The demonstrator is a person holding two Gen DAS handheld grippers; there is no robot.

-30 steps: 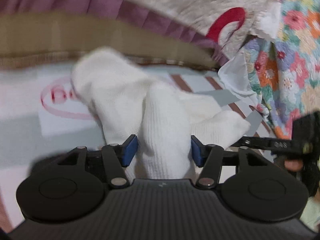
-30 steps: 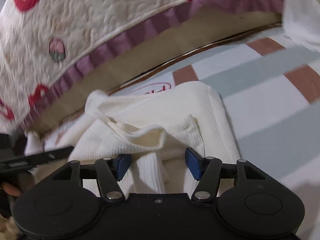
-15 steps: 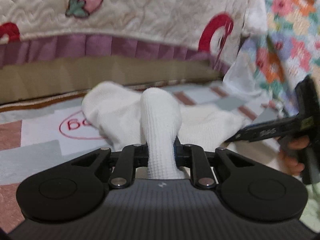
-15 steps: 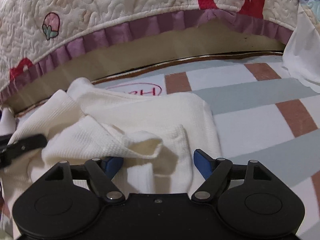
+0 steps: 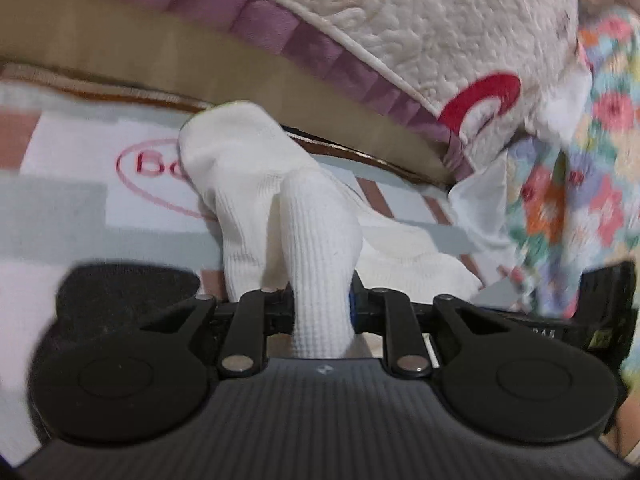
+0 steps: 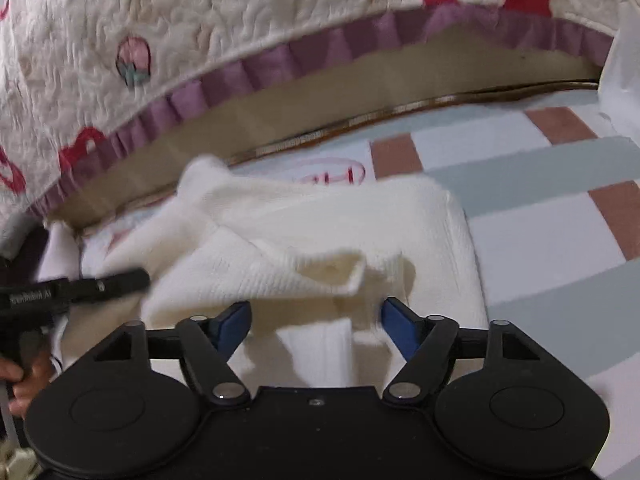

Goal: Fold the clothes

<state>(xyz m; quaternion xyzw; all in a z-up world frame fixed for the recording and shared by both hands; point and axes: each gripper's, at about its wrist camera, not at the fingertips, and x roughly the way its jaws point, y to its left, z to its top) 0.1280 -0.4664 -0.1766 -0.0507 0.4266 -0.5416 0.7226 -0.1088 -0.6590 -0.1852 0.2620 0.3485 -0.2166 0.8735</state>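
Garment: cream knit top [image 6: 320,236] lies rumpled on the striped mat [image 6: 540,232], beside the quilt [image 6: 240,20].
Left gripper [image 5: 320,308]: clamped on a ribbed fold, jaws easing slightly apart.
Right gripper [image 6: 316,320]: apart, narrowing over loose cloth, nothing gripped.
Risk: the fold may slip free; one-sided pulling would bunch the top.

Black left tool [image 5: 322,312], ribbed grey housing; blue-padded right tool [image 6: 316,322].

Dim warm indoor light, motion blur, fisheye bending at edges
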